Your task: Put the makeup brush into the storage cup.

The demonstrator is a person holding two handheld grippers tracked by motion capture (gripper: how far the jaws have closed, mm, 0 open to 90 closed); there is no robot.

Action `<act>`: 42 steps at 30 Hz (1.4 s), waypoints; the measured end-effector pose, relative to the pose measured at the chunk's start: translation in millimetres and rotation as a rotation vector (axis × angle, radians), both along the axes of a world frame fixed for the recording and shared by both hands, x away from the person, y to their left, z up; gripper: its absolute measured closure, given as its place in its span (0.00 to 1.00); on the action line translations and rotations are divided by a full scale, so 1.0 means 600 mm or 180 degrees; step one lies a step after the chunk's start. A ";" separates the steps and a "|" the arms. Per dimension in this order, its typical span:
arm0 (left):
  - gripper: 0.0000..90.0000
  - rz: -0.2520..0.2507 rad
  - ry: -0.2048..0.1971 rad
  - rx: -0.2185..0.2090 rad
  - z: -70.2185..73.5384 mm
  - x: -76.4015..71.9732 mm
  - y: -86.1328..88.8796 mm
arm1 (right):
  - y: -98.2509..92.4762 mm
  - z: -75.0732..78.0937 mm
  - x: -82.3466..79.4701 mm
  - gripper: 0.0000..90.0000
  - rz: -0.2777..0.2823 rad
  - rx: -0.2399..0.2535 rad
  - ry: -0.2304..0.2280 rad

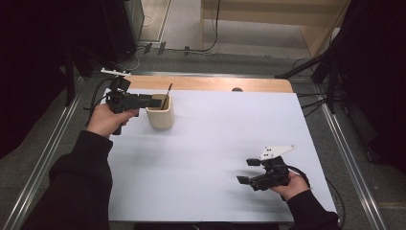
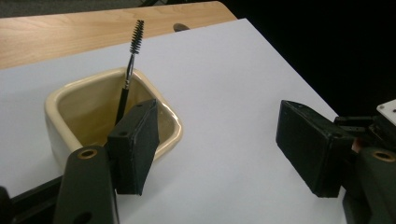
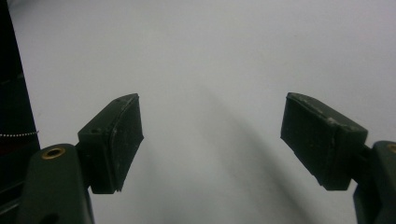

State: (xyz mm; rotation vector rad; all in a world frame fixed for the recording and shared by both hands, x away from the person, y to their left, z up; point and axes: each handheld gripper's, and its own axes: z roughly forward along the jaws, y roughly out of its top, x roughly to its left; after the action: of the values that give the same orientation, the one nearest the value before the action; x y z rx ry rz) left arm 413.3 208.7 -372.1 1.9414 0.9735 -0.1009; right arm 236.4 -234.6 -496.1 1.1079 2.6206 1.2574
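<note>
Apparently done: brush (image 2: 128, 77) stands in the cream cup (image 2: 60, 100); left gripper (image 1: 154, 101) and right gripper (image 1: 248, 170), jaws apart, hold nothing.

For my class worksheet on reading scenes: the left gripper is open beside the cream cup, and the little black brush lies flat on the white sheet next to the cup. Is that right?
One detail is wrong. The brush does not lie on the white sheet; it stands tilted inside the cream cup, bristles poking above the rim, as the left gripper view shows. The left gripper is indeed open beside the cup.
</note>
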 end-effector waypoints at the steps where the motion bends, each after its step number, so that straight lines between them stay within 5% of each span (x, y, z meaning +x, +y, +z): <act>1: 0.34 -0.0010 -0.0014 0.0002 -0.001 -0.003 -0.002 | 0.000 0.000 0.000 0.24 -0.0001 -0.0001 -0.0001; 17: 0.31 -0.0208 -0.0139 0.0009 -0.022 -0.042 -0.022 | -0.003 0.000 0.000 0.24 -0.0021 0.0028 0.0011; 21: 0.28 -0.0232 -0.0268 0.0134 -0.029 -0.051 -0.028 | -0.002 0.000 0.001 0.24 -0.0022 0.0026 0.0013; 42: 0.27 -0.0287 -0.0311 0.0167 -0.072 -0.078 -0.054 | -0.002 0.000 0.000 0.24 -0.0024 0.0028 0.0011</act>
State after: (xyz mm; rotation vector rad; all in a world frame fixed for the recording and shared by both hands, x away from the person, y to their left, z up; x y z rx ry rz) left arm 366.2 176.2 -415.2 2.0189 0.8323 -0.0319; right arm 236.6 -236.0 -495.9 1.1212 2.6132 1.2679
